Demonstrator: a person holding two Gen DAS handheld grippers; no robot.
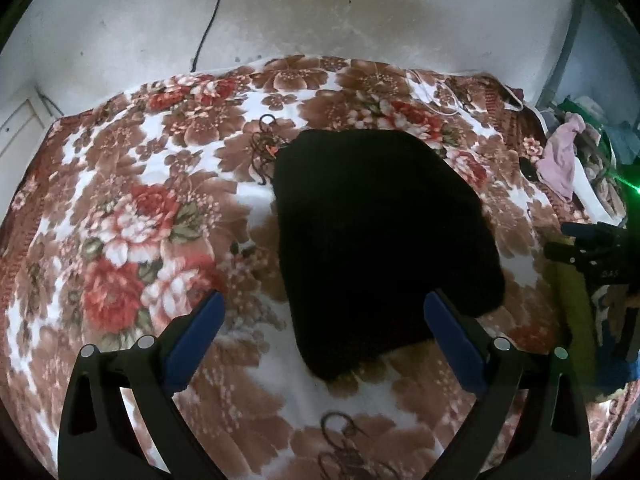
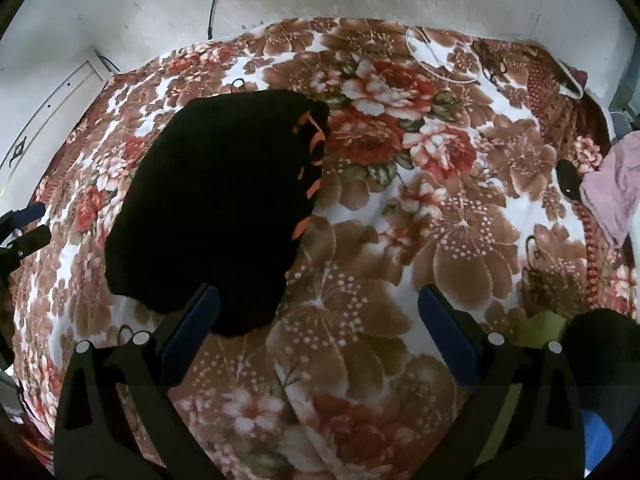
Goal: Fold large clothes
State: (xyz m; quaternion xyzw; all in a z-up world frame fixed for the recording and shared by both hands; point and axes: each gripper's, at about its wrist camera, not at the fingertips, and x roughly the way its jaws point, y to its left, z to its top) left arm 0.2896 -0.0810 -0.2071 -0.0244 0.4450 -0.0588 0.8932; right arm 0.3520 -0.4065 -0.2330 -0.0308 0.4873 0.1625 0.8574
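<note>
A black garment lies folded into a compact block on the floral blanket. In the right wrist view the same black garment shows orange trim along its right edge. My left gripper hovers open above the garment's near edge, nothing between its blue pads. My right gripper is open too, over bare blanket, with its left finger just over the garment's near right corner. The right gripper also shows at the right edge of the left wrist view, and the left gripper at the left edge of the right wrist view.
A white wall rises behind the bed, with a black cable hanging down it. A pink cloth and a small dark object lie at the bed's right side. White cord loops rest near the far edge. Clutter is piled to the right.
</note>
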